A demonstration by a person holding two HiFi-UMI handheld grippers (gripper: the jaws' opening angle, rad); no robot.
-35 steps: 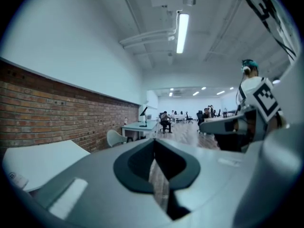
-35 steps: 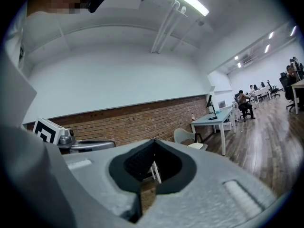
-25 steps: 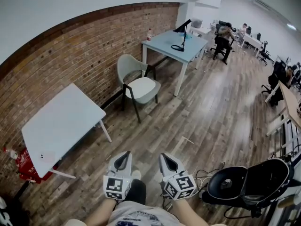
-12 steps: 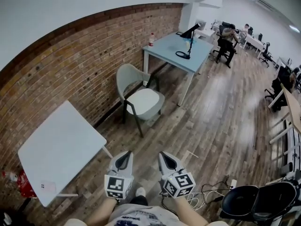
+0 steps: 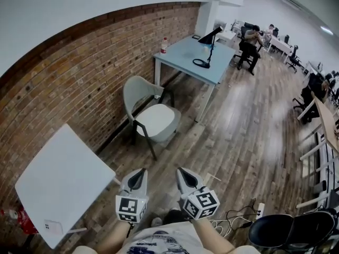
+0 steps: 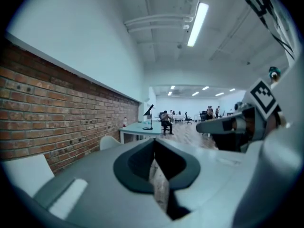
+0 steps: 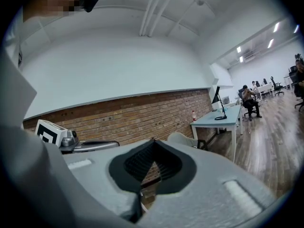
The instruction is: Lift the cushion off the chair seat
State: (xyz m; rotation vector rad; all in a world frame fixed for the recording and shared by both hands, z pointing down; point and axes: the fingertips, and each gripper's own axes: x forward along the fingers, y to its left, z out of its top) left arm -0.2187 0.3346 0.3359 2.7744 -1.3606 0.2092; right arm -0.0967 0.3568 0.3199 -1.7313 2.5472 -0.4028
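My left hand-held gripper [image 5: 137, 174] and my right hand-held gripper [image 5: 184, 173] are side by side in front of me, low down. Both point forward, nearly level. Each one has its jaws pressed together, with nothing between them.

In front of them and a little to the left is the chair [image 5: 134, 90]. It is well apart from both hand-held grippers. The white cushion [image 5: 157, 119] lies flat on the seat. Its back edge sits against the chair back, on the side of the brick wall [image 5: 79, 78]. Its front edge points out at the wooden floor [image 5: 249, 131]. It looks a bit longer along the wall than from back to front, but I cannot be sure.

The chair stands between two things. A white surface [image 5: 58, 179] is near me on the left, and its corner is close to my left hand-held gripper. A blue surface [image 5: 193, 54] is past the chair.

The floor between me and the chair is open, and so is the floor in front of the cushion. Down at my right are a black office chair [image 5: 288, 232] and some cables [image 5: 233, 218] on the floor.
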